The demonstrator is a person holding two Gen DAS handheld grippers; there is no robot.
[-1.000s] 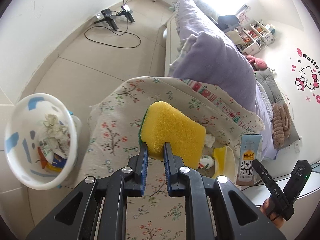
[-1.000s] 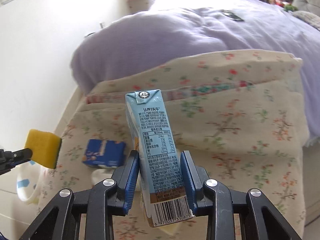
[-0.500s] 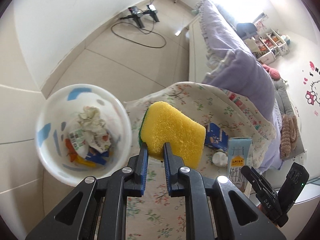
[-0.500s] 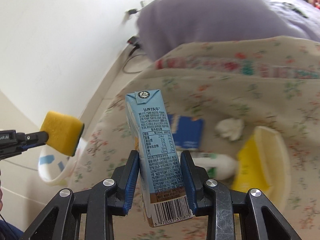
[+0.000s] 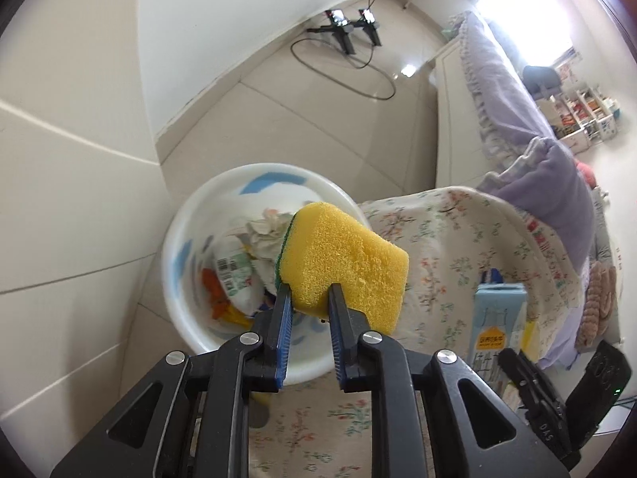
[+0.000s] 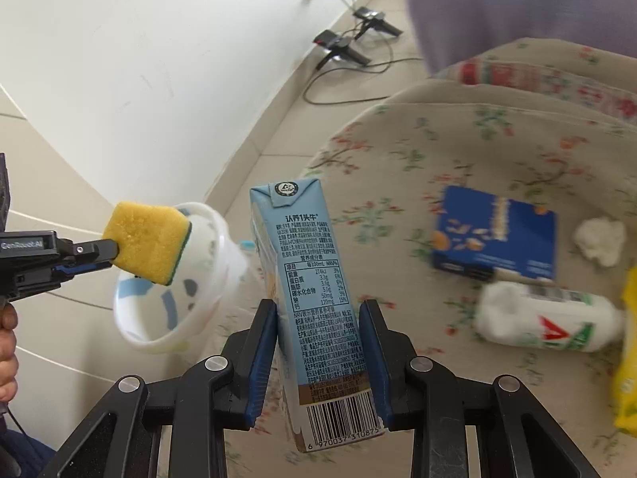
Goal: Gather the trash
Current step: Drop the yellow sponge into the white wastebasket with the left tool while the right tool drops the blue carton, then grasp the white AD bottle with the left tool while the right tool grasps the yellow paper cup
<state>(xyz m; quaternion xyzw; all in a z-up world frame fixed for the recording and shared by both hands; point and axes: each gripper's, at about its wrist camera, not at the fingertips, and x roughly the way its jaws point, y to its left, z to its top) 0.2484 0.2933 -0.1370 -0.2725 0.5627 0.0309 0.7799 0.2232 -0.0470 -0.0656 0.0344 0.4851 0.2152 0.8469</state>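
My left gripper holds a yellow sponge with a green scouring side over the white bin. Its jaws are opening, but the pads still press the sponge's lower corner. The bin stands on the floor beside the floral-covered table and holds crumpled paper and wrappers. In the right wrist view the sponge hangs above the bin's rim. My right gripper is shut on an upright light-blue milk carton, above the table's left edge and right of the bin.
On the floral cloth lie a blue box, a white tissue wad, a white bottle on its side and a yellow item. A purple quilt covers the bed. Cables and stands sit on the floor by the wall.
Both grippers swung left and down, away from the table toward the bin. The sponge went from above the floral cloth to above the bin. The carton stays gripped.
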